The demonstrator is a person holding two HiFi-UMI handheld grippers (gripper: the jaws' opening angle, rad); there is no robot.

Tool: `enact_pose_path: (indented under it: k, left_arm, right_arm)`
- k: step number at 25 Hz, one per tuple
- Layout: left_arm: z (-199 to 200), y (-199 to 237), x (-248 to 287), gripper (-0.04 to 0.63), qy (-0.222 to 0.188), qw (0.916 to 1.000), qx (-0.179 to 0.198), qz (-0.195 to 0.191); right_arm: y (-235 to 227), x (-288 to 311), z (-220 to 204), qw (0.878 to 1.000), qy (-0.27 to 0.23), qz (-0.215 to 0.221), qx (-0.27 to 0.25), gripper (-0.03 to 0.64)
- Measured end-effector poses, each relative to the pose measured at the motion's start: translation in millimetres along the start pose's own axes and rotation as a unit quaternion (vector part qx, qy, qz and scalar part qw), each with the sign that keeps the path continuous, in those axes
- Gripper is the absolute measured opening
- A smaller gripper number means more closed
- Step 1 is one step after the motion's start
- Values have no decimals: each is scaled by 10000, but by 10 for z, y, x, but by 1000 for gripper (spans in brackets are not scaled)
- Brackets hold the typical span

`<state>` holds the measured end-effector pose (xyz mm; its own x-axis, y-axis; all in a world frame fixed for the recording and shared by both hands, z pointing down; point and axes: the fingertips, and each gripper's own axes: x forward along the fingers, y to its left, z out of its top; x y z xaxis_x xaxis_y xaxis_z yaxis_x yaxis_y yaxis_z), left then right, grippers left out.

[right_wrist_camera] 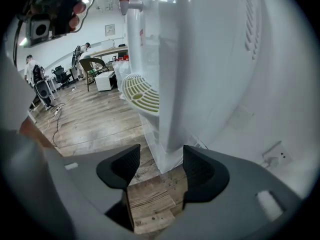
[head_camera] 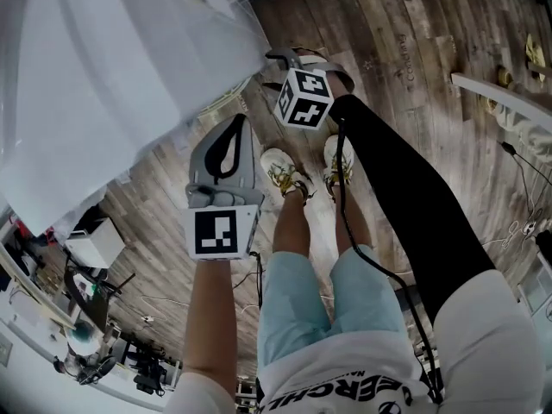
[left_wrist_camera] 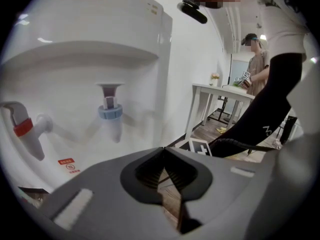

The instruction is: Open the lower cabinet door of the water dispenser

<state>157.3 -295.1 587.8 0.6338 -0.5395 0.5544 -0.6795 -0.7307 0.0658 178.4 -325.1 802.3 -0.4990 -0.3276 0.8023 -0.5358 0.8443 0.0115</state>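
1. The tall white plastic water dispenser [head_camera: 103,76] fills the upper left of the head view, standing on a grey-brown wooden plank floor [head_camera: 414,76]. Its lower cabinet door, judged to sit on the front face below the cream slotted drip grille [right_wrist_camera: 141,93], shows no edge or handle in any view and appears not yet opened.

2. Risk, as a judgement: the right gripper [right_wrist_camera: 161,156] looks along the dispenser's side and bottom corner [right_wrist_camera: 167,151], not squarely at the front. Closing from this line could clamp the casing corner instead of the door's edge, or slip off the smooth plastic.

3. A second risk: a hard pull on a stiff door could drag or tilt the dispenser, since nothing braces it. The left gripper [left_wrist_camera: 163,151] hovers near the red-handled tap [left_wrist_camera: 22,126] and the blue-collared tap [left_wrist_camera: 110,113] and could knock one if it swings in.

4. A black cable [head_camera: 349,222] trails by the person's white shoes [head_camera: 285,172]; snagging looks possible.

5. Right gripper [head_camera: 310,63]: its black ribbed pads [right_wrist_camera: 125,166] stand wide apart, with only floor and the dispenser's corner framed between them, touching nothing.

6. Left gripper [head_camera: 235,128]: its pads [left_wrist_camera: 150,171] meet at the tips, closed on nothing, clear of the dispenser.
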Motion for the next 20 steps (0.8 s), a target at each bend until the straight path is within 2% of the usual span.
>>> enact_pose_path:
  k: [4, 13, 20]
  left_arm:
    - [-91, 59, -21, 54, -55, 10000, 76, 17]
    - [-129, 125, 21, 54, 12, 10000, -54, -57]
    - [-142, 161, 49, 54, 45, 9999, -119, -49]
  right_arm:
    - [-24, 68, -18, 10000, 59, -39, -59, 247]
    - [-148, 227, -27, 9998, 166, -99, -28, 247]
    - [-135, 304, -113, 9988, 442, 50, -179, 245]
